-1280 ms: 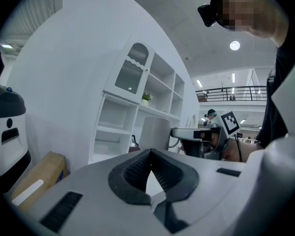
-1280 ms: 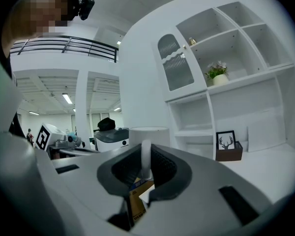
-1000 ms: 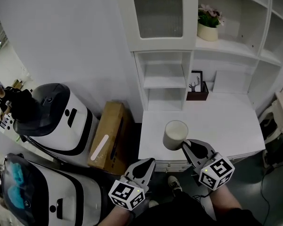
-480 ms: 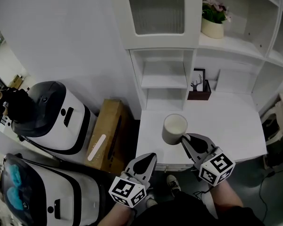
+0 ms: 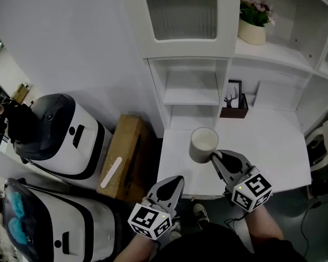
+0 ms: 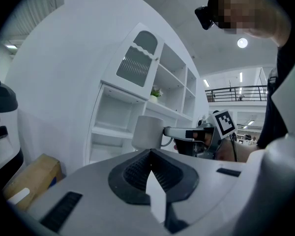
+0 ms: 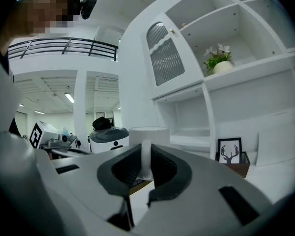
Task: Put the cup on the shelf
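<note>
The right hand-held gripper [image 5: 215, 158] is clamped on the handle [image 7: 145, 157] of a white cup [image 5: 203, 144], the jaws pinching the loop from both sides. The cup is upright, its long axis vertical and its open mouth facing up; the handle points back toward the person holding it. It sits over the front left part of the white surface [image 5: 273, 152] – whether its base touches cannot be told. The left hand-held gripper [image 5: 174, 182] hangs lower and to the left, off the surface's front edge, its jaws pressed together on nothing.

Beyond the cup rises a white shelf unit [image 5: 192, 94] with open compartments. A potted plant [image 5: 252, 31] stands on an upper shelf, and a framed deer picture [image 5: 233, 94] stands in a brown box at the back of the surface. Left of the unit, a cardboard box [image 5: 122, 157] lies on the floor beside a white-and-black machine [image 5: 65, 138].
</note>
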`<state>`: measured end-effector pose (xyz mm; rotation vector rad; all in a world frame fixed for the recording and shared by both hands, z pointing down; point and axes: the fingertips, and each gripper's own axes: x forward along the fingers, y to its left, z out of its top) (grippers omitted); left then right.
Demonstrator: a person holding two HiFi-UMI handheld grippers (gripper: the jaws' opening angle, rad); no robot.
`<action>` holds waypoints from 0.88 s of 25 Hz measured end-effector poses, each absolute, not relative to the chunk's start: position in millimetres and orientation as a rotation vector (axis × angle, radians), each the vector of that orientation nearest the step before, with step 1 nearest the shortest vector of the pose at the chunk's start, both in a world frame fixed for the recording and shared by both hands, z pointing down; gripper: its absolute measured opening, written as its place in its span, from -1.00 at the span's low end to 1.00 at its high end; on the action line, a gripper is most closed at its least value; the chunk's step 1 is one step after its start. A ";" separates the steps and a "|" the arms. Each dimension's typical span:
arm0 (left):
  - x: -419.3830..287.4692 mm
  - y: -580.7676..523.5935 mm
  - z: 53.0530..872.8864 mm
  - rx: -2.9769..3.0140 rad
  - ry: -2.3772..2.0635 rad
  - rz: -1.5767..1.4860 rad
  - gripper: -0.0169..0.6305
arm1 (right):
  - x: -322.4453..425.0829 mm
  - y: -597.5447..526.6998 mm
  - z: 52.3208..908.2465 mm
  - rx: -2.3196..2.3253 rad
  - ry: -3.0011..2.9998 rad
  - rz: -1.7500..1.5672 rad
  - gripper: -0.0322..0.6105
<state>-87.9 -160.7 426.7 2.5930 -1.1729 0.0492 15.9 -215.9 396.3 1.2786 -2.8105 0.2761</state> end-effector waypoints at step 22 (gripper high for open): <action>-78.0 -232.1 440.0 2.551 -1.232 0.058 -0.93 | 23.0 -305.5 407.0 1.215 -2.820 0.252 -0.80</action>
